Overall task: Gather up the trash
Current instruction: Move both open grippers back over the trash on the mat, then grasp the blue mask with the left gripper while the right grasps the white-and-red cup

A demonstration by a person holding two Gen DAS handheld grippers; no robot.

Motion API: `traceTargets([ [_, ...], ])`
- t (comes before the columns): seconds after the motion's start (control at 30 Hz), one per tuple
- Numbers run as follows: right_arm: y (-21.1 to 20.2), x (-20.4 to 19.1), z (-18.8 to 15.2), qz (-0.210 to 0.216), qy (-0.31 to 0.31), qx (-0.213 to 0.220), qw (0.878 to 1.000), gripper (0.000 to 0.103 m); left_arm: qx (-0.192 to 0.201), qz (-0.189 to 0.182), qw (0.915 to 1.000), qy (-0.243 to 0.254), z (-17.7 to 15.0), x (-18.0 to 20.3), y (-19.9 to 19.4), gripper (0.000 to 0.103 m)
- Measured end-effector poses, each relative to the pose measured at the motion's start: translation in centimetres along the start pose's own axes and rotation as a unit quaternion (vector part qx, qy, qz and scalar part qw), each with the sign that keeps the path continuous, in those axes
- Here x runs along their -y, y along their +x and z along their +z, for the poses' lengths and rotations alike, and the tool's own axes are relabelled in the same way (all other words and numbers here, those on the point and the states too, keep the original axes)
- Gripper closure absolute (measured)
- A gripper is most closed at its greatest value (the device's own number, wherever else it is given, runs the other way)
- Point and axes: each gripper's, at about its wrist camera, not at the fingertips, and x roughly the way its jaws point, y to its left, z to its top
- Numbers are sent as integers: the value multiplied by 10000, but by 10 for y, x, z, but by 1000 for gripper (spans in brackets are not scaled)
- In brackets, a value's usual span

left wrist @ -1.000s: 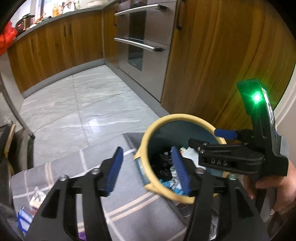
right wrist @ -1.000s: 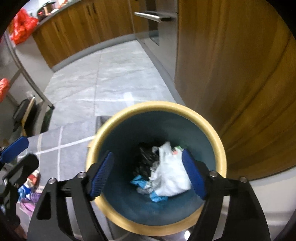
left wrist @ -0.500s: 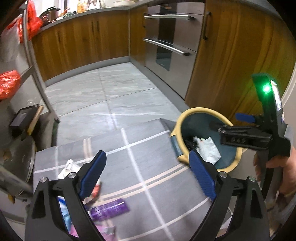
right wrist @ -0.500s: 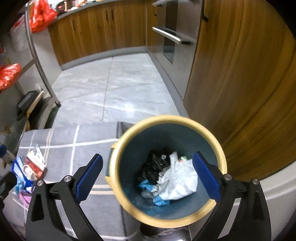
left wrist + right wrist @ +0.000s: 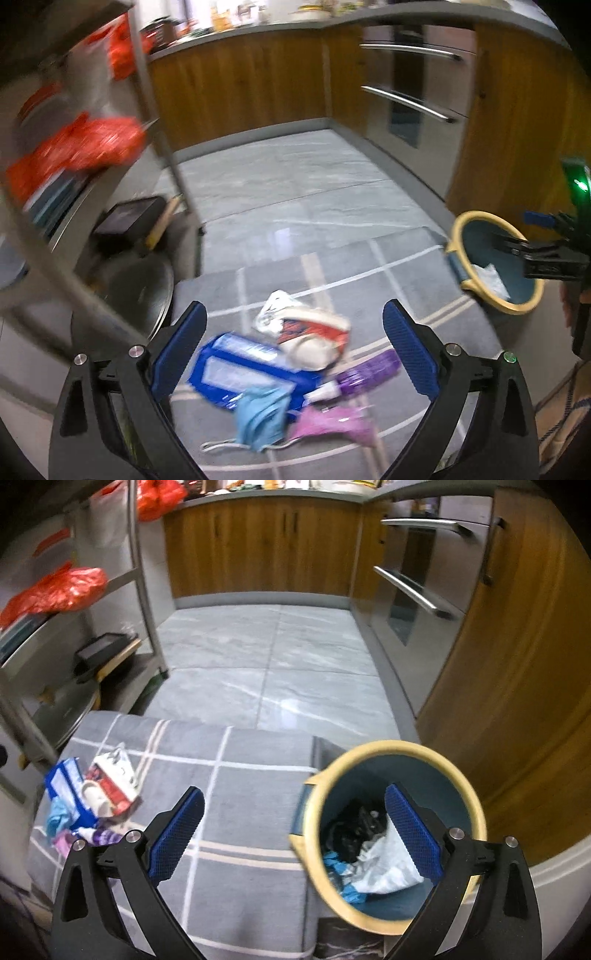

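Note:
A pile of trash lies on the grey checked cloth [image 5: 399, 280]: a blue packet [image 5: 236, 369], a red-and-white wrapper [image 5: 314, 332], a purple wrapper [image 5: 369, 371], a blue face mask [image 5: 262, 417] and a pink one [image 5: 328, 424]. My left gripper [image 5: 295, 354] is open and empty just above the pile. The yellow-rimmed blue bin [image 5: 458, 775] holds white, black and blue trash [image 5: 373, 864]. My right gripper [image 5: 295, 834] is open and empty over the bin's left rim. The pile also shows in the right wrist view [image 5: 92, 797], and the bin in the left wrist view [image 5: 480, 221].
A metal rack [image 5: 144, 590] with red bags [image 5: 59, 590] stands at the left, with a black box [image 5: 103, 650] on the floor by it. Wooden cabinets and a steel oven [image 5: 417, 587] line the back and right. Grey tile floor [image 5: 266, 657] lies beyond the cloth.
My left gripper has swung left from the bin to over the trash pile and opened wider. My right gripper has pulled back from the bin and shifted left, opening wider.

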Motion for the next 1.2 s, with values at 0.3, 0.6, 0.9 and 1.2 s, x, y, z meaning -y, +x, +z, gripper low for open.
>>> traceTargets([
  [0.3,5,-34,5,270,114,-226,9993,5,-41,239,9951,-957,-26,-66,6,8],
  [0.6,24,-95,17,721,31,-419,9965,5,-369,396,9954,-793,-43,-89,26,8],
  [0.9,69,-149,23,996,10,-845,9914,5,-944,-252,9943,-438,-67,-69,57,8],
  [1.2,105,-167,26,913,-104,-1129,9893,5,-1467,-452,9881,-11,-96,-49,92,16],
])
